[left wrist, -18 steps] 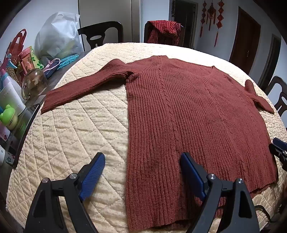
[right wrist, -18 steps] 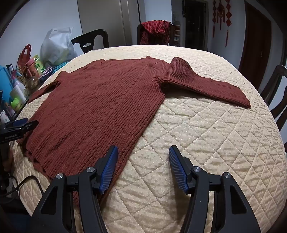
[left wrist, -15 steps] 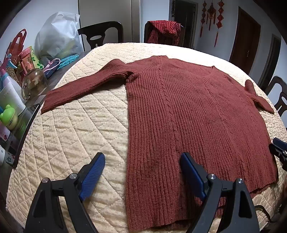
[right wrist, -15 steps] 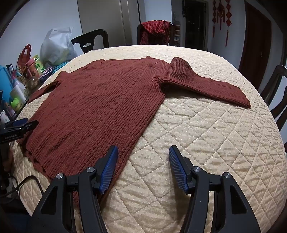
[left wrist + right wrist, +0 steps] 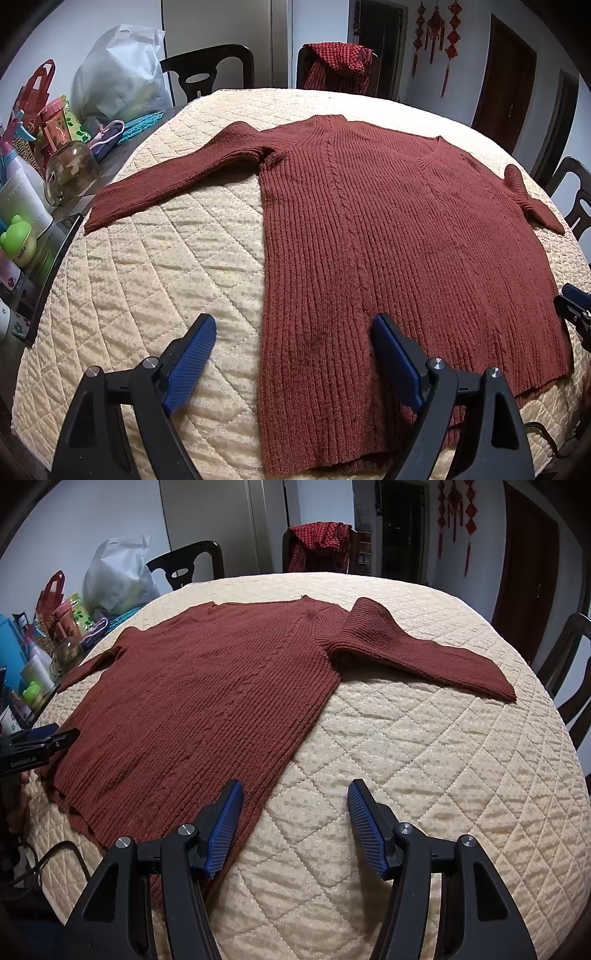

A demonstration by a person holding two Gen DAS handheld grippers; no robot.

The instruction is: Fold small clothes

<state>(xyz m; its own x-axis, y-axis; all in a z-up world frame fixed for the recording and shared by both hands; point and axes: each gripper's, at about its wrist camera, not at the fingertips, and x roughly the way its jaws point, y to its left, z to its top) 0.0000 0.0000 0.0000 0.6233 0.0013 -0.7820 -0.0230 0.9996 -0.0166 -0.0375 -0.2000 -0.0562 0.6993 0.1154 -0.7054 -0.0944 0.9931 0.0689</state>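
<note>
A rust-red ribbed sweater [image 5: 388, 240] lies flat on the quilted cream table cover [image 5: 155, 273], both sleeves spread out. It also shows in the right wrist view [image 5: 207, 701]. My left gripper [image 5: 291, 332] is open and empty, hovering over the sweater's left hem edge. My right gripper [image 5: 295, 797] is open and empty, over the sweater's right hem edge. The right gripper's tip shows at the far right of the left wrist view [image 5: 576, 306]. The left gripper's tip shows at the far left of the right wrist view [image 5: 40, 742].
Bottles, a glass jar [image 5: 70, 173], bags and a white plastic bag [image 5: 122, 77] crowd the table's left side. Dark chairs stand around the table, one with a red checked garment [image 5: 340, 62] draped over it. A cable [image 5: 48, 856] hangs at the near left edge.
</note>
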